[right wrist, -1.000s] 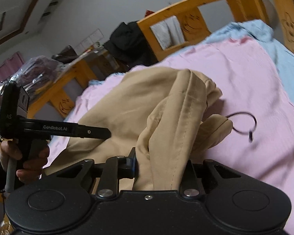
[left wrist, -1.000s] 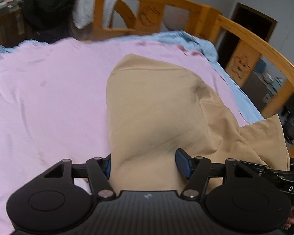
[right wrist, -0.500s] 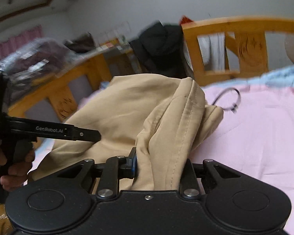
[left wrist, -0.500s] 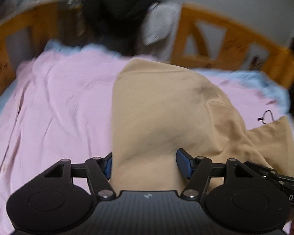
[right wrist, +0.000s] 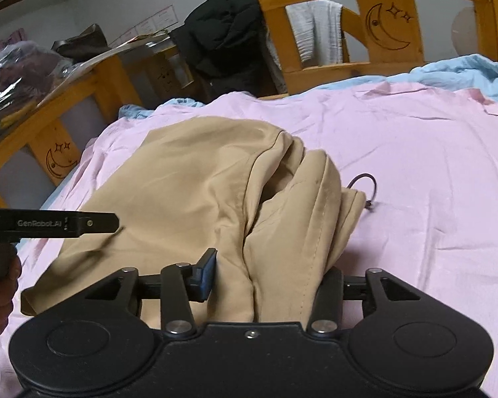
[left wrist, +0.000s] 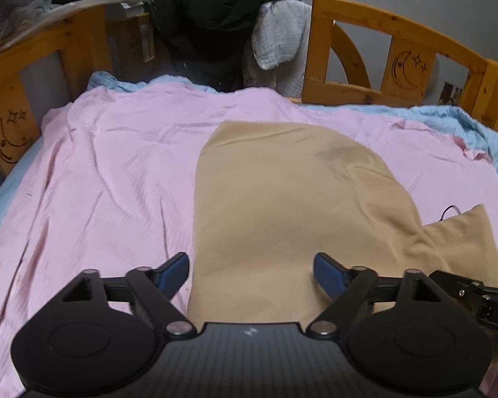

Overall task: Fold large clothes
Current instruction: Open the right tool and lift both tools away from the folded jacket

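Note:
A tan garment [left wrist: 282, 199] lies on the pink sheet [left wrist: 99, 165], flat on its left side and bunched toward the right. My left gripper [left wrist: 251, 272] straddles its near edge; the jaws are opening and stand wide, with the blue pads clear of the cloth between them. In the right wrist view the garment [right wrist: 189, 179] rises in thick folds between the fingers of my right gripper [right wrist: 267, 280]. Those jaws are opening too, the left pad just off the fold. The right finger is partly hidden behind cloth.
A wooden bed frame [left wrist: 398, 33] with moon carvings rings the bed, with black clothes [left wrist: 212, 16] and a white towel [left wrist: 279, 36] draped over it. A dark wire hook [right wrist: 365, 185] lies beside the garment. Blue bedding [right wrist: 464, 69] shows at the far edge.
Both grippers swung across the bed and sank with the garment. Their jaws have widened, and the cloth they pinched now rests loose between the fingers.

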A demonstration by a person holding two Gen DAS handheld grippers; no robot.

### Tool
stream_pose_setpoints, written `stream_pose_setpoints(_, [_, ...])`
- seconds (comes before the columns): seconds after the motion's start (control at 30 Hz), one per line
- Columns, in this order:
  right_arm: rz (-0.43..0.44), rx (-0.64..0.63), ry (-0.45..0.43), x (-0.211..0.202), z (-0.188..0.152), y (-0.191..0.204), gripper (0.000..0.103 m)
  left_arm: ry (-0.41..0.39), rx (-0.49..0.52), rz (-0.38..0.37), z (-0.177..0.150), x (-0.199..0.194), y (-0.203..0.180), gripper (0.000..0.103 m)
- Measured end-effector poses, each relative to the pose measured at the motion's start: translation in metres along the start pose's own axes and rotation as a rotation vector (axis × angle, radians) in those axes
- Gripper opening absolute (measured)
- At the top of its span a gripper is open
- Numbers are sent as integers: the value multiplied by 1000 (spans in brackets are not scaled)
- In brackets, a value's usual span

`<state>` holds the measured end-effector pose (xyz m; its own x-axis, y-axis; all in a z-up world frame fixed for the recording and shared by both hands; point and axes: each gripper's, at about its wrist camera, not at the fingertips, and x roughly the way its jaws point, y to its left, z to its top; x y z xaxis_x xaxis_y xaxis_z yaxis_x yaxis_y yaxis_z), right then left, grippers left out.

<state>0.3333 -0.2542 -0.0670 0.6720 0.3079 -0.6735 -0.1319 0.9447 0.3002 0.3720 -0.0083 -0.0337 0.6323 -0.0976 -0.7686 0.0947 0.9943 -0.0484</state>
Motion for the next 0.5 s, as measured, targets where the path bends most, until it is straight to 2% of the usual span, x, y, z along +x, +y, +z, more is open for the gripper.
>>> stream_pose_setpoints(0.1, [-24,-9,-14,-14,0,5,58,-27,7,7,-2,-18,-1,93])
stream_pose_setpoints(0.17, [-32,-14,-32,-26,-1,6,69,-45,7,6,-4,-32,-2,94])
stream_pose_setpoints(0.3, [-83,-28,-90,-51,-3,13,74,-84,-3,-16,-7,-58,1,98])
stream_pose_setpoints(0.37, [-94,-42,-143,-66,-3,19,80,-105,-15,-24,-10,-72,3,99])
stream_pose_setpoints(0.5, [-117,-86,-241,-100,-5,37,85,-143,-30,-47,-18,-102,8,102])
